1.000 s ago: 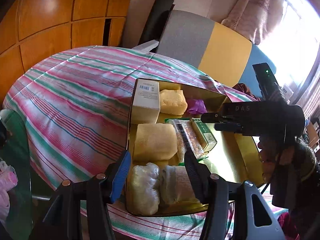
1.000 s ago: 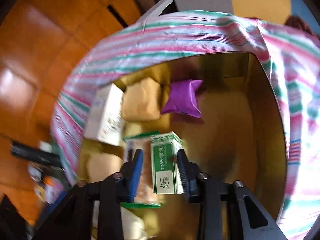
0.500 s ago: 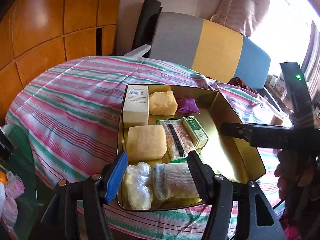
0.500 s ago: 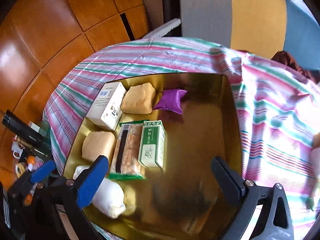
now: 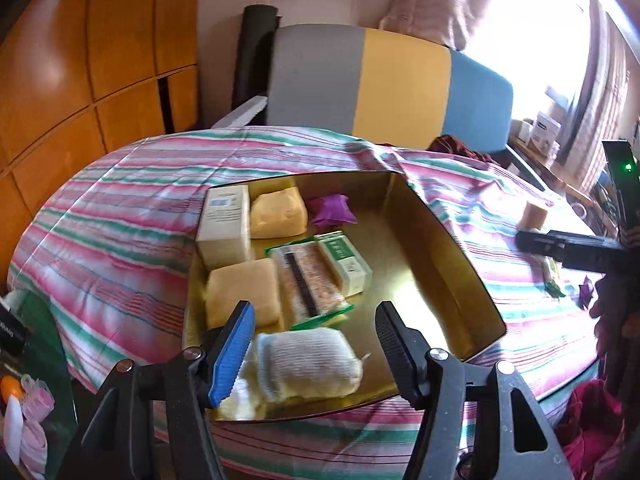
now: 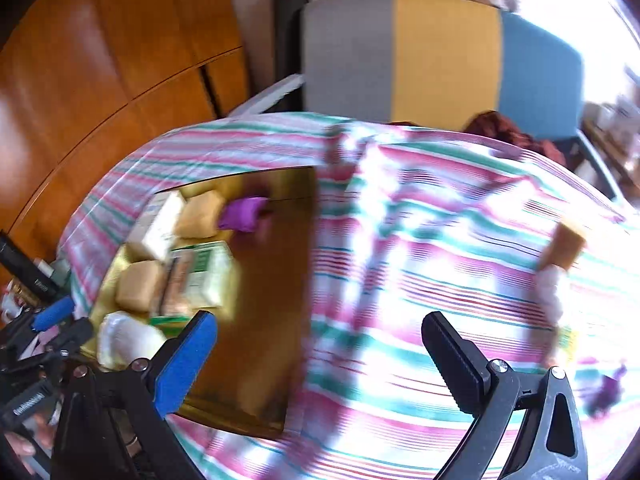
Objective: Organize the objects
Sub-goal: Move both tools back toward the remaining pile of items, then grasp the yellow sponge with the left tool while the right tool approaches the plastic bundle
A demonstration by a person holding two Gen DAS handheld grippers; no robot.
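A gold tray (image 5: 452, 256) on the striped cloth holds a white box (image 5: 224, 228), two yellow blocks (image 5: 278, 212), a purple pouch (image 5: 334, 210), a clear-wrapped snack packet (image 5: 308, 280) and a green-and-white box (image 5: 346, 258). My left gripper (image 5: 316, 344) hovers open over the tray's near end. A white knitted bundle (image 5: 308, 362) lies in the tray below its fingers, and the pads stand clear of it. My right gripper (image 6: 320, 360) is wide open and empty above the cloth, right of the tray (image 6: 260, 320). The right wrist view is blurred.
On the cloth right of the tray lie a brown block (image 6: 566, 246) and a small purple item (image 6: 604, 392). A grey, yellow and blue chair (image 5: 400, 88) stands behind the table. Wooden cabinets (image 5: 80, 60) are at left, above a cluttered glass side table (image 5: 24, 360).
My right gripper let go of the green-and-white box, opened wide and swung right, off the tray and over the cloth. My left gripper widened and drew back and up from the knitted bundle.
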